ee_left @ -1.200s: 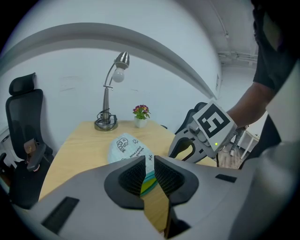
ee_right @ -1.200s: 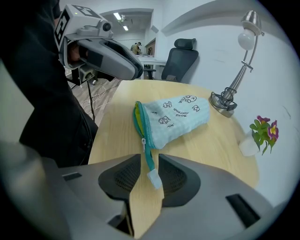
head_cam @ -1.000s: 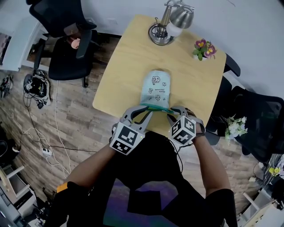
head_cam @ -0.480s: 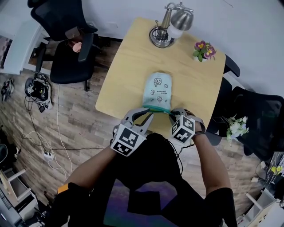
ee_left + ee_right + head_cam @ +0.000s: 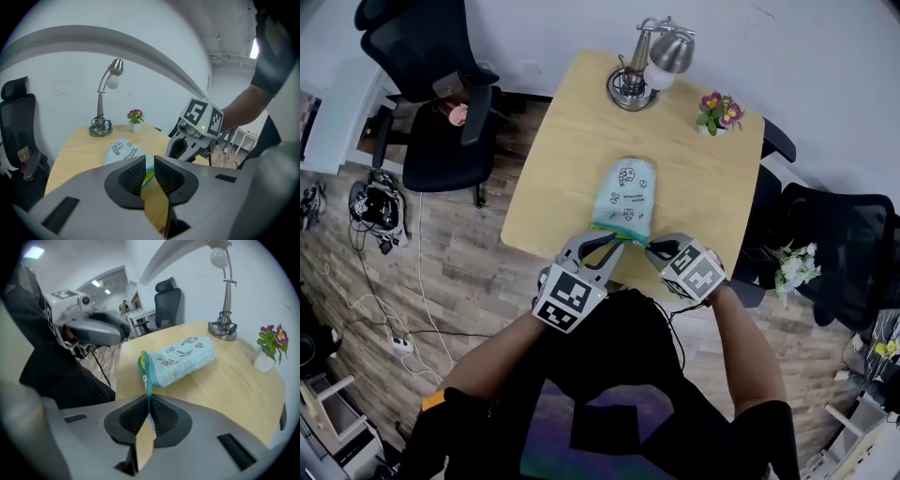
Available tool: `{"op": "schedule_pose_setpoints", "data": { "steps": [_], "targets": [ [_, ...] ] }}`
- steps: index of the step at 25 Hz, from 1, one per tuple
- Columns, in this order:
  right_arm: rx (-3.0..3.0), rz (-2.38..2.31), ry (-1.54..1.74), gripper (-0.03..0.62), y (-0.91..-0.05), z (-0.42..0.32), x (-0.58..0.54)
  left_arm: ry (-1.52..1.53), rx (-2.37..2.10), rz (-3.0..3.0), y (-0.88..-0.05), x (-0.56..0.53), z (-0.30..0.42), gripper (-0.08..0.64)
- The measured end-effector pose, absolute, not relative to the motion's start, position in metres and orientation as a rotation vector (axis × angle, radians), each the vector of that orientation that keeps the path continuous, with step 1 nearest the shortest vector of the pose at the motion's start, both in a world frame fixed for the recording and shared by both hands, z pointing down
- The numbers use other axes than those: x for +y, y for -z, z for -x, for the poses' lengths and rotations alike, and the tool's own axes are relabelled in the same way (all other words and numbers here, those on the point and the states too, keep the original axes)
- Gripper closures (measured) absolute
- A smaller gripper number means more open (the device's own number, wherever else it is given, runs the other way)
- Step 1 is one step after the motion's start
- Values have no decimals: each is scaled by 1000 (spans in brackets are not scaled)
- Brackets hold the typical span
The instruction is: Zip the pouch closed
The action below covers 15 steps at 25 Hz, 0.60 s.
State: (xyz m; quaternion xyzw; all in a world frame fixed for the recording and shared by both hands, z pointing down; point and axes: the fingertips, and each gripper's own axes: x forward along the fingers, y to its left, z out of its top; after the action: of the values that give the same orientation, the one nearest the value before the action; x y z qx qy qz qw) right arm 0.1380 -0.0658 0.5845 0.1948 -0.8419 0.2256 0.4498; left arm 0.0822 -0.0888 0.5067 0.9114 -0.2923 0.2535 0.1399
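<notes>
1. Head view: The mint-blue pouch (image 5: 624, 197) lies flat on the wooden table (image 5: 553, 131). Its mouth faces the person, close to the table's near edge. The left gripper (image 5: 602, 242) meets the mouth's left corner, and the right gripper (image 5: 656, 247) meets its right corner.
2. Left gripper view: The left gripper's (image 5: 149, 165) pads stand narrowly apart. The teal-and-yellow mouth edge of the pouch (image 5: 123, 150) sits between their tips, and they appear to pinch it. Keep this hold fixed, since it is the anchor against which the zipper runs.
3. Right gripper view: The right gripper's (image 5: 148, 401) jaws have just been closing and now clamp the teal zipper strip (image 5: 149, 391) that hangs below the slider (image 5: 145, 378). Whether this strip is the pull or the tape's tail cannot be told. Yellow lining shows, so the mouth is judged unzipped.
4. Procedure: Draw the strip in line with the zipper track and keep the tape taut between both grippers. Do not lift the pouch or twist the slider, as either could jam it.
</notes>
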Motion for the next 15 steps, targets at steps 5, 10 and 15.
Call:
{"op": "schedule_pose_setpoints", "data": {
  "steps": [5, 10, 15],
  "targets": [
    [-2196, -507, -647, 561, -545, -123, -79, -679, -847, -2645, -491, -97, -78, 503],
    [-2318, -538, -746, 563, -504, -110, -93, -602, -878, -2659, -466, -110, -71, 503],
    [-2412, -560, -821, 563, -461, -102, -103, -578, -832, -2734, -435, -118, -73, 491]
  ]
}}
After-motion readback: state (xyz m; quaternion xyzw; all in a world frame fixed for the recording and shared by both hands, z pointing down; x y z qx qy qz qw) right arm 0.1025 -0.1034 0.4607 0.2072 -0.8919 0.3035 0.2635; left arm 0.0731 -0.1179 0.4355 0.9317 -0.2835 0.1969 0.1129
